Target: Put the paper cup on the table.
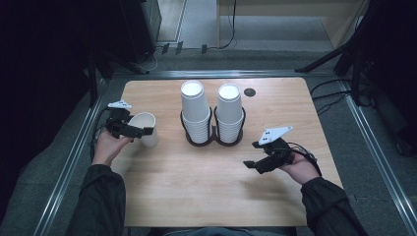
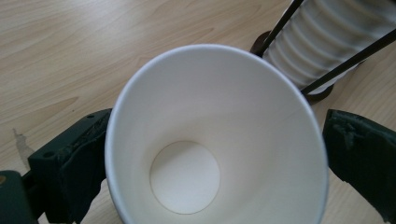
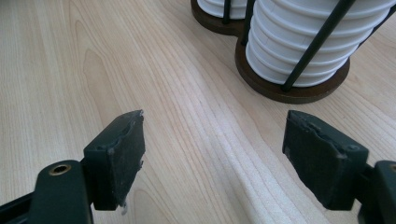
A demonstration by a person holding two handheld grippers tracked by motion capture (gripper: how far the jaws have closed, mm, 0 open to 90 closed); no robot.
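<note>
Plain white paper cup, no printing.

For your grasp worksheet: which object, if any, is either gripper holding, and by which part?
Nothing is gripped. The left gripper stands open around an upright paper cup, near its rim, with a gap at one pad. The right gripper is open and empty.

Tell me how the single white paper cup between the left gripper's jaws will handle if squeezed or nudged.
The single white paper cup is thin-walled, so it probably dents under a firm squeeze. It looks empty, hence likely very light and easily pushed. Its mouth is wider than its base, so it may tip readily on the wooden table.
</note>
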